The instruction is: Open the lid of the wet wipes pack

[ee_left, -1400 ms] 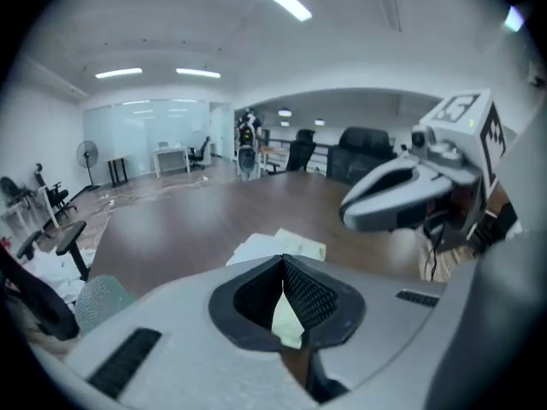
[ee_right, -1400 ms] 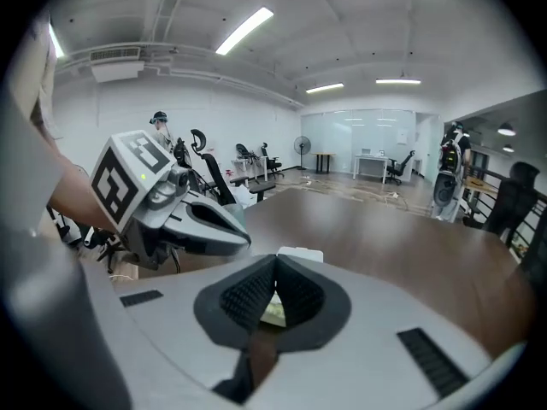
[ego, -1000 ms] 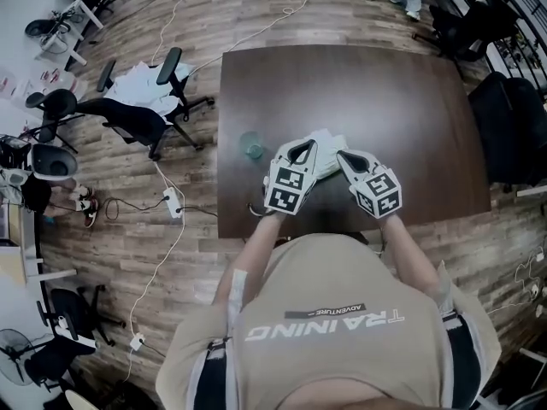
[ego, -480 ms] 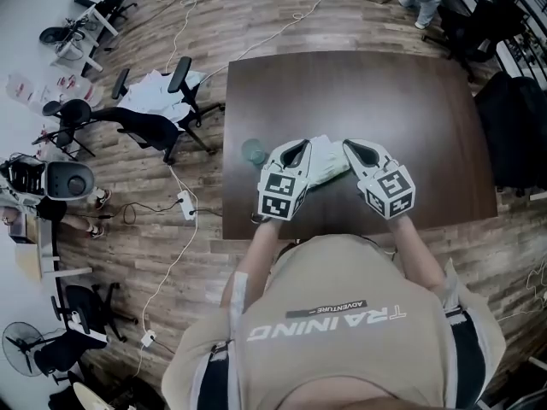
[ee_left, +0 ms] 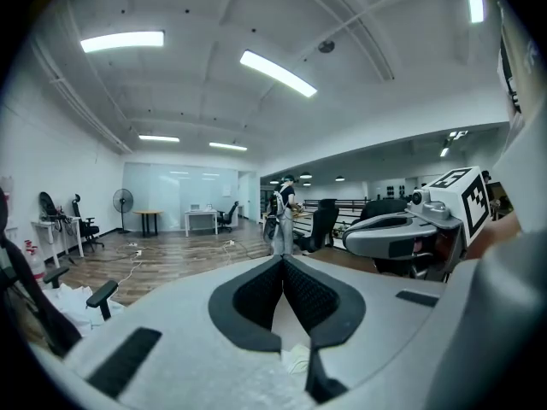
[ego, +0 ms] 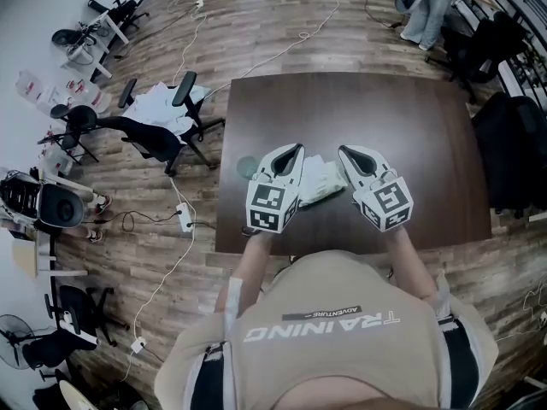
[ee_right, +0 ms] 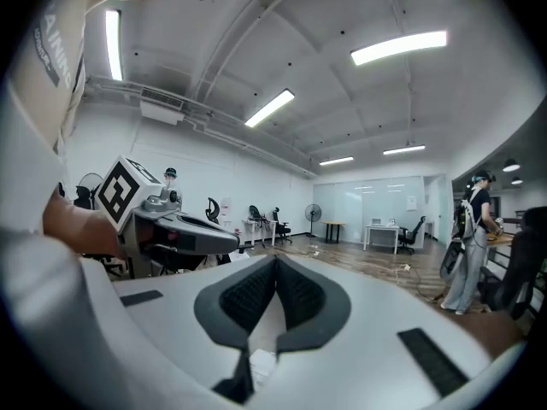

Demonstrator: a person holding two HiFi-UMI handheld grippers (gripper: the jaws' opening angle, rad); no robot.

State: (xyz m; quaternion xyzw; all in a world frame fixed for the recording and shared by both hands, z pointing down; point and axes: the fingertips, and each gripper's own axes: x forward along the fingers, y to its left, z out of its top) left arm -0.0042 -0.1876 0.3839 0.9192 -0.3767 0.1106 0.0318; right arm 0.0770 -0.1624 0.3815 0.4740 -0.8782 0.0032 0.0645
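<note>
The white wet wipes pack [ego: 318, 180] lies on the dark brown table [ego: 410, 118], near its front edge. In the head view both grippers hang above it, one on each side. My left gripper [ego: 293, 149] covers the pack's left end and my right gripper [ego: 344, 152] its right end. Both point nearly level, out over the table. In the left gripper view its jaws [ee_left: 282, 260] meet at the tips with nothing between them; a bit of white pack [ee_left: 295, 357] shows below. My right gripper [ee_right: 275, 259] is shut the same way, also on nothing.
A small greenish round glass [ego: 248, 167] stands on the table just left of my left gripper. Office chairs [ego: 154, 131] stand left of the table, dark furniture [ego: 513, 143] is at its right. A person [ego: 427, 7] stands beyond the far corner. Cables run over the wooden floor.
Both grippers have risen from the pack toward the head camera and tipped up to nearly level. The pack stays on the table.
</note>
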